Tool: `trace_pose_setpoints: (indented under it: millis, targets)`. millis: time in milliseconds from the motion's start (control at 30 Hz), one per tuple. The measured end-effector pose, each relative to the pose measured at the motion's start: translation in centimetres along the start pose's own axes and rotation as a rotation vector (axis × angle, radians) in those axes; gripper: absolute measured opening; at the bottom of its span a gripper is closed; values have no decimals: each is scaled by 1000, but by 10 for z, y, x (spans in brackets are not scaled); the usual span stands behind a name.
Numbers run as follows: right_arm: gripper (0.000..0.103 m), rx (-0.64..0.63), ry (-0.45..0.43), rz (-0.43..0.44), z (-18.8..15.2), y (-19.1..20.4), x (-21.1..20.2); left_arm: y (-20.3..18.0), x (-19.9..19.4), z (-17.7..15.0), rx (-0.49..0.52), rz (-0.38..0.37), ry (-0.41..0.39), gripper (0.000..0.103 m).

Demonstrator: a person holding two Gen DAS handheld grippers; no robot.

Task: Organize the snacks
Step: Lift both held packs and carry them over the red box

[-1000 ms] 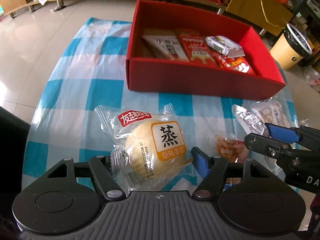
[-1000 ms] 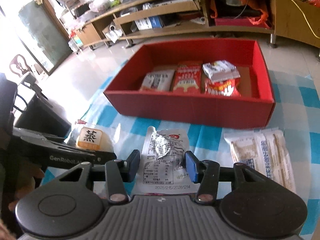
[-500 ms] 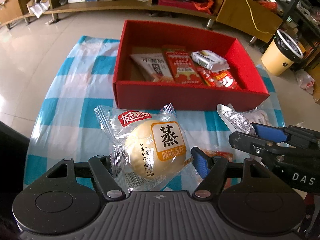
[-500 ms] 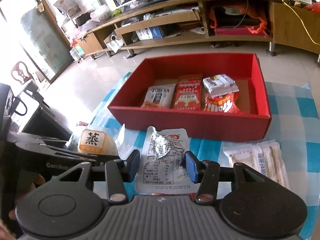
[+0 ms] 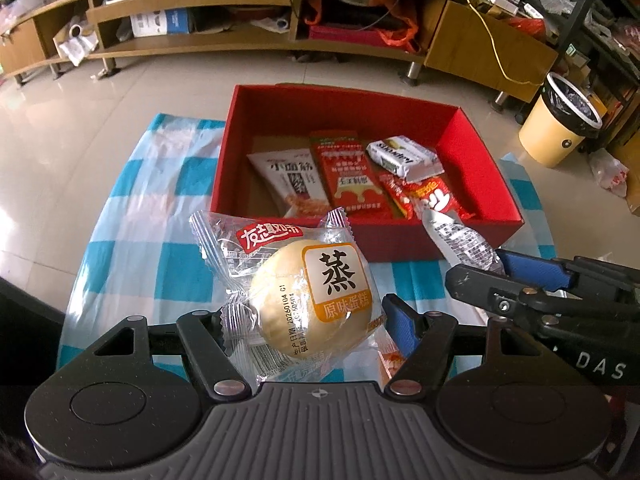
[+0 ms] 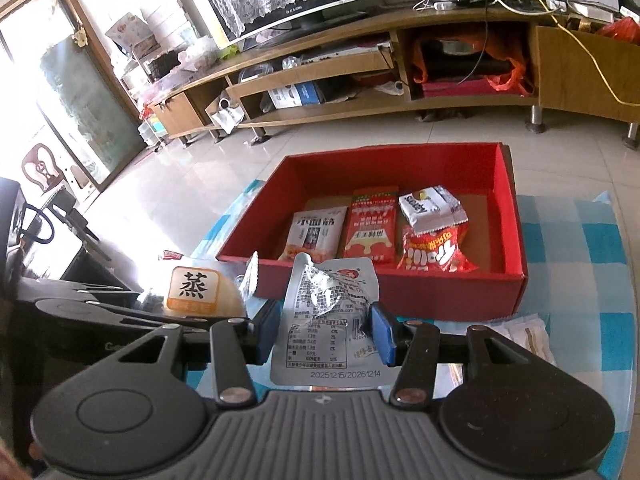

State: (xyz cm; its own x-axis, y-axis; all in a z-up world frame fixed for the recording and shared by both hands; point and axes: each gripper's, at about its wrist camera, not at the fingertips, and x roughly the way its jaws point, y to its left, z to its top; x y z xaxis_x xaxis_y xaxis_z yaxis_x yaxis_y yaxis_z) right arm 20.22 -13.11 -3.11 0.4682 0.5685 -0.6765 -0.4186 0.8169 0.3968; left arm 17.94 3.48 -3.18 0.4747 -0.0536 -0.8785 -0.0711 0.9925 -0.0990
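Left wrist view: you are gripping a steamed cake packet [image 5: 312,300] in the left gripper [image 5: 304,320].
Right gripper [image 6: 324,332] is clamping a silver pouch [image 6: 328,320]; red box [image 6: 516,240] ahead is holding four snacks, labels blurred.

beige packets [image 6: 528,336] half hidden, labels perhaps unreadable

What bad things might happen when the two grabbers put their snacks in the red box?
The left gripper holds the steamed cake packet by its soft sides, so squeezing might squash it. The right gripper pinches the silver pouch, which is crinkly and might slip. Both hang close together before the red box, so they might bump.
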Motion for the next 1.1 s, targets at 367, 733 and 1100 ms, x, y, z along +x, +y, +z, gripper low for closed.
trace_pose_setpoints:
  millis: [367,733,1100]
  targets:
    - [46,16,-55,-20,18,-6,-5,-11,-1,23,4,26,-53,77]
    - [46,31,-99,-46,42,-16,8,-12,15,57,-29,60,-93,77]
    - [46,55,-95,-80,60,-35,47,-7,53,77,-46,103,-65,77]
